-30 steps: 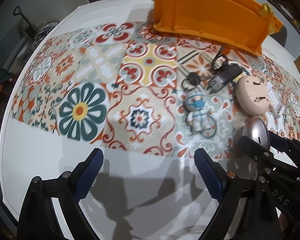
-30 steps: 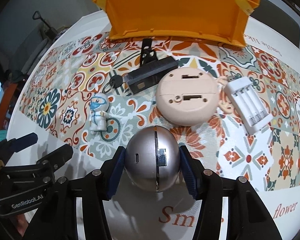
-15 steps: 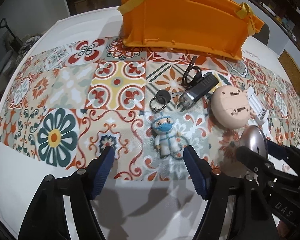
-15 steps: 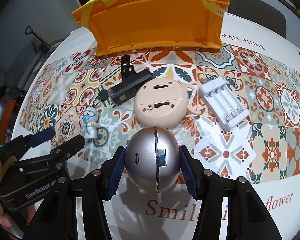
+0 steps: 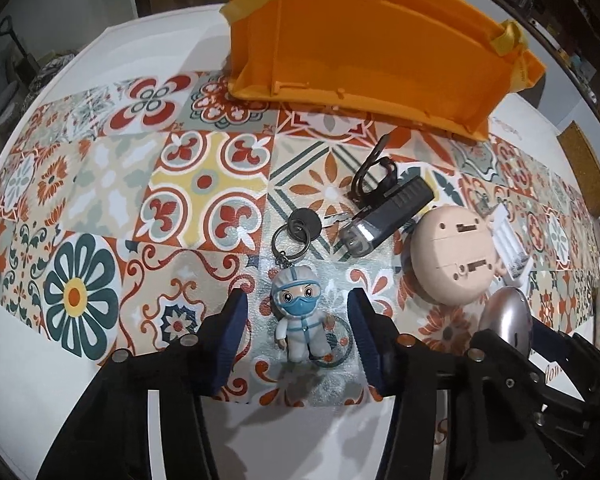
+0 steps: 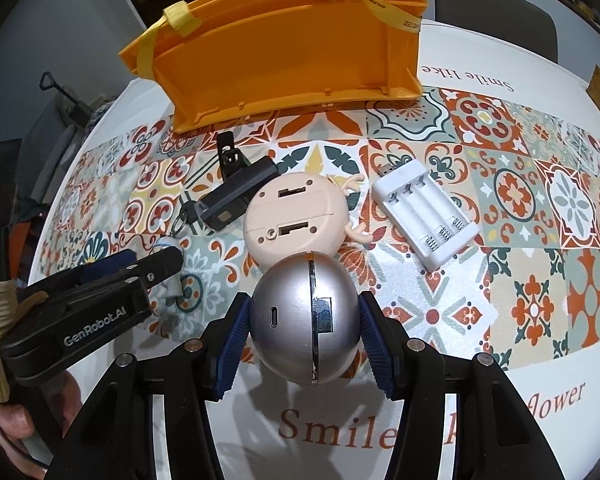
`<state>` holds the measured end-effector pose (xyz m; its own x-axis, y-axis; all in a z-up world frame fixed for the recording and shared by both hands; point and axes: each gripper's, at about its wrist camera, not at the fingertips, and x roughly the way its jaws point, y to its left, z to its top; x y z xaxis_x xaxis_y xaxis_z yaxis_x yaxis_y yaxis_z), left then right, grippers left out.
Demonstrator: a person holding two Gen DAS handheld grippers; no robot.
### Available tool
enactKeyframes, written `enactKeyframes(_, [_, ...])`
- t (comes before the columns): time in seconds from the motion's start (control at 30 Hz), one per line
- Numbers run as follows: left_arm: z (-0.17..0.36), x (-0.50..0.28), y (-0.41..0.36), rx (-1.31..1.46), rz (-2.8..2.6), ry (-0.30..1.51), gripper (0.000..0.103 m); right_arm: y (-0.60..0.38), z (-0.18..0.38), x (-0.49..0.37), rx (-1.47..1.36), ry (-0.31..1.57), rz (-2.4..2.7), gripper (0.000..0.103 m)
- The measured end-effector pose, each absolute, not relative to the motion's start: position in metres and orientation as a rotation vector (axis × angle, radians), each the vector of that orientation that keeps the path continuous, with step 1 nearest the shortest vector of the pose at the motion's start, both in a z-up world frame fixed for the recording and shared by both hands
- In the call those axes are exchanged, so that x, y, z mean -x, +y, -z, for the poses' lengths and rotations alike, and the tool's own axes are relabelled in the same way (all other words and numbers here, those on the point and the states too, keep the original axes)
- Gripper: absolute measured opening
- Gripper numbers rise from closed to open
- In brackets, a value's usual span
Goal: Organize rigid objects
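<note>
My right gripper (image 6: 305, 322) is shut on a silver ball-shaped device (image 6: 305, 316), held above the table; it also shows in the left wrist view (image 5: 507, 316). My left gripper (image 5: 298, 330) is open, its fingers either side of a small masked-figure keychain (image 5: 300, 320) lying on the patterned cloth, not touching it. The keychain's ring and black key (image 5: 300, 228) lie just beyond. An orange bin with yellow straps (image 6: 288, 52) stands at the back.
A black charger with cable (image 5: 388, 212), a round beige device (image 6: 296, 212) and a white battery charger (image 6: 424, 212) lie on the tiled cloth (image 6: 540, 200). The left gripper body (image 6: 84, 312) is close to the ball's left. A chair (image 6: 496, 12) stands behind the table.
My left gripper has moved right and forward until its open fingers flank the figure keychain. My right gripper has lifted back a little, still holding the silver ball.
</note>
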<state>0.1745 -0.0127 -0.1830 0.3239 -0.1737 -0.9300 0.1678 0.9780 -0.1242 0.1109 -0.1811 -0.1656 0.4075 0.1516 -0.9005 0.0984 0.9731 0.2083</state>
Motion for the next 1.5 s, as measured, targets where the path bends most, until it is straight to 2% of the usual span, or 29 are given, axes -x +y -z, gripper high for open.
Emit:
enactKeyframes(0.37, [0.194, -0.185, -0.023, 0.001, 0.211, 1.235, 0.035, -0.185, 0.173, -0.114, -0.265, 1.169, -0.030, 0.054])
enactKeyframes(0.5, [0.196, -0.184, -0.023, -0.007, 0.221, 1.238, 0.027, -0.183, 0.173, -0.115, -0.260, 1.168, -0.032, 0.054])
enactKeyframes(0.9, [0.176, -0.164, -0.019, -0.024, 0.268, 1.162, 0.027, -0.184, 0.168, -0.112, -0.269, 1.156, -0.036, 0.054])
enactKeyframes(1.5, [0.131, -0.141, -0.010, 0.000, 0.300, 1.073, 0.027, -0.179, 0.123, -0.101, -0.231, 1.061, -0.049, 0.054])
